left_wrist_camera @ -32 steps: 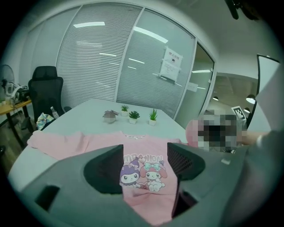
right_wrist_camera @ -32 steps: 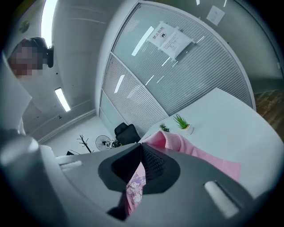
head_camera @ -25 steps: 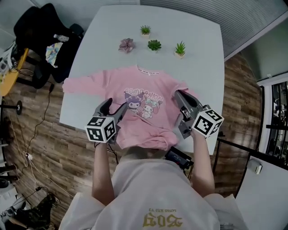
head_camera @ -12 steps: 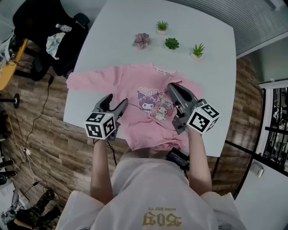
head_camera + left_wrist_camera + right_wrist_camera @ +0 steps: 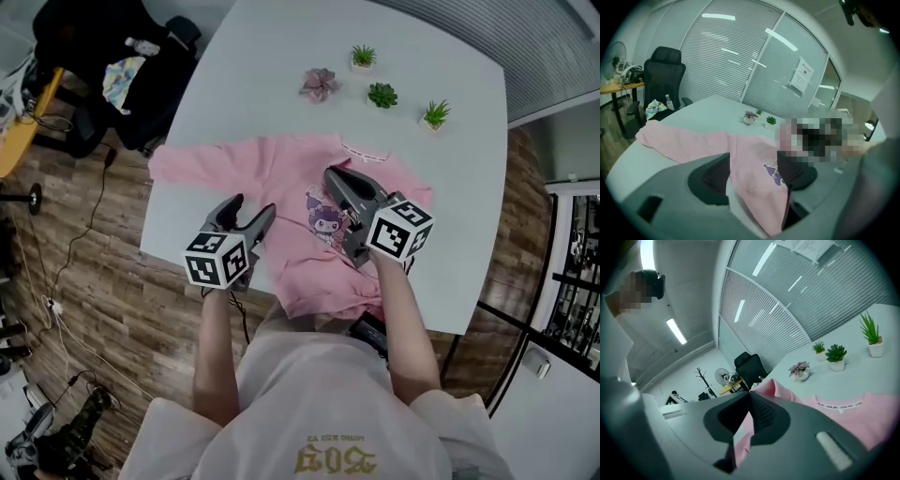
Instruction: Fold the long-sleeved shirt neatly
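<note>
A pink long-sleeved shirt [image 5: 281, 178] with a cartoon print lies face up on the white table [image 5: 253, 66], its left sleeve [image 5: 187, 167] stretched out to the left. My right gripper [image 5: 330, 174] hangs over the chest, shut on pink cloth from the shirt's right side, which droops below the jaws [image 5: 740, 446]. In its own view the right gripper [image 5: 750, 397] has its pads pressed together. My left gripper [image 5: 249, 208] is open above the shirt's lower left edge. In the left gripper view the shirt [image 5: 750, 159] shows between the two spread jaws of that gripper [image 5: 752, 171].
Small potted plants stand at the table's far side: a purple one [image 5: 319, 84] and three green ones [image 5: 363, 58], [image 5: 382, 95], [image 5: 434, 115]. A black office chair [image 5: 94, 56] with items on it stands left of the table. The table's near edge [image 5: 206, 267] runs just below the left gripper.
My right gripper has travelled left from the shirt's right edge to over the chest, drawing pink cloth with it. The left gripper has shifted a little and stays open.
</note>
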Tool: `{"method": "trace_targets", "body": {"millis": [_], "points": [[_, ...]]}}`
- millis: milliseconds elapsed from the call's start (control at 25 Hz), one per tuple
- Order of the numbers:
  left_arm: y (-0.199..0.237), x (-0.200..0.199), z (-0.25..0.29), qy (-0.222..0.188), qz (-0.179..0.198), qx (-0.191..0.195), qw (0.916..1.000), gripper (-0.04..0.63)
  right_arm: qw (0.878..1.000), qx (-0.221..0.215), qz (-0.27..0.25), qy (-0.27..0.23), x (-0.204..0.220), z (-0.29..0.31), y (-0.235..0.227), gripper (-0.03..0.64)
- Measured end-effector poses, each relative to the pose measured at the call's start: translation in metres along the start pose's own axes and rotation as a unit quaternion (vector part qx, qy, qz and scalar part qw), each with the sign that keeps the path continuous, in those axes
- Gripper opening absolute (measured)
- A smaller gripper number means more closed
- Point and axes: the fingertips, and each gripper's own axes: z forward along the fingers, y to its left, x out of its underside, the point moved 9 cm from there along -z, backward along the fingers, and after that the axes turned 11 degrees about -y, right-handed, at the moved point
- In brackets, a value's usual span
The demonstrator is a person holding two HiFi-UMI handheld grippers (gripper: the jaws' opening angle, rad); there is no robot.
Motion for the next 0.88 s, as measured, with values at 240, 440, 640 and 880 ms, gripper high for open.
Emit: {"method": "trace_targets", "body": {"millis": [240,440,640,880], "points": [[0.012,0.006,-0.005,0.007,-0.011,-0.004,0.9999,0.319,0.998,0.026,-0.013,0.054,0.037,0.031,-0.018,0.015],[0.020,0.013,-0.004,0.012,-0.015,-0.006,0.9998,0.318,0.995,0.038,-0.037,0.087,0.059,0.053,-0.023,0.015],[0.024,0.015,-0.005,0.013,-0.020,-0.006,0.9997,0.318,0.994,0.040,-0.034,0.100,0.071,0.061,-0.023,0.074],[0.022,0.012,-0.002,0.015,-0.018,-0.003,0.9997,0.316,0.995,0.007,-0.018,0.100,0.065,0.056,-0.006,0.189]]}}
